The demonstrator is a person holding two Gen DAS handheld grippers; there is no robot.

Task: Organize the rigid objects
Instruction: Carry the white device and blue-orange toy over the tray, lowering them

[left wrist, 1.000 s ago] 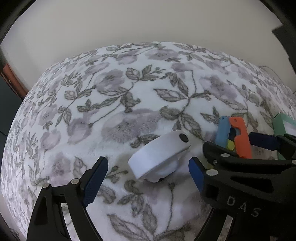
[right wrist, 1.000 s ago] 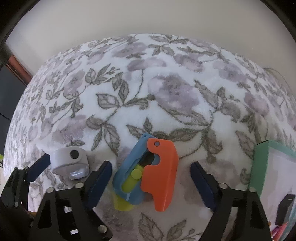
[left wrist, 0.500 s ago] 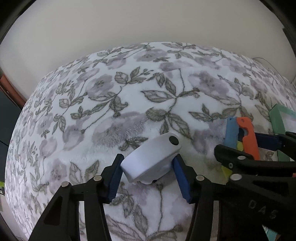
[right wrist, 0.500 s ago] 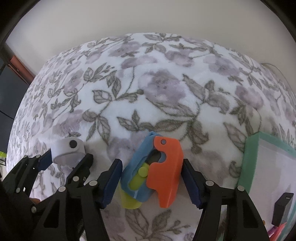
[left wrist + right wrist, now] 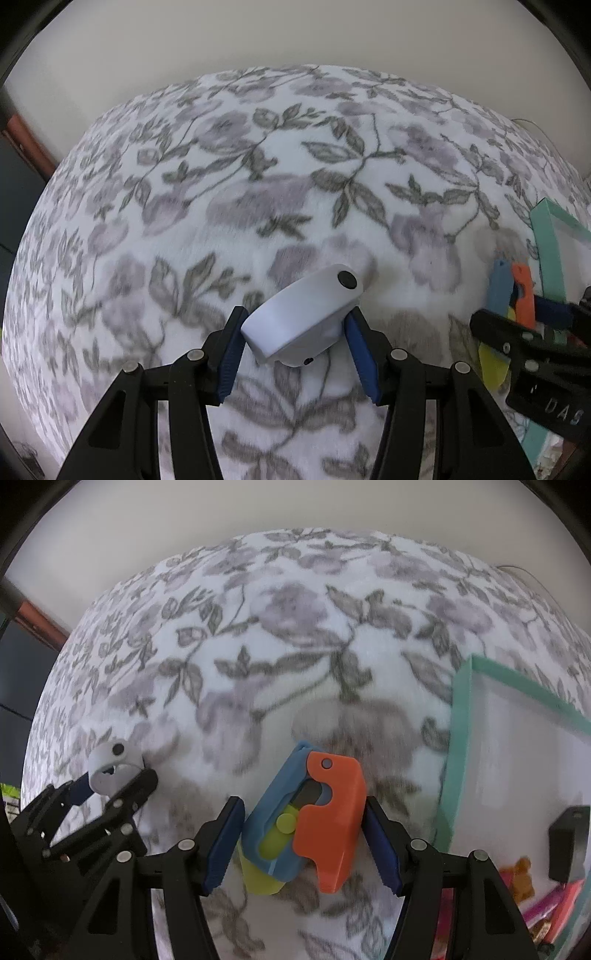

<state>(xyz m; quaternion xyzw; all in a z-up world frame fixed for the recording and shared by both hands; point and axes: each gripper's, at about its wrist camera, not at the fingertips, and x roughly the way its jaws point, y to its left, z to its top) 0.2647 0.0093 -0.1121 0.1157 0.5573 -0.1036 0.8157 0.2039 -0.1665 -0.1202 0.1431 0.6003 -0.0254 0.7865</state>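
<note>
- The left gripper [image 5: 297, 345] has its blue pads clamped on the flanks of a white rounded gadget with a black button [image 5: 304, 319], held tilted just above the floral blanket [image 5: 258, 184]
- The right gripper [image 5: 301, 845] is closed on a toy of blue, orange and yellow plastic [image 5: 314, 823], pads pressing the blue side and the orange side
- Step in hand, as I judge it: both pieces are grasped and being carried toward the teal-rimmed bin [image 5: 458, 738], which sits just right of the toy and already holds a black block [image 5: 567, 842] and some pink items
- Next: bring the toy over the rim, lower it inside, then spread the jaws; the white gadget follows, and the two grippers, close together, must keep clear of each other
</note>
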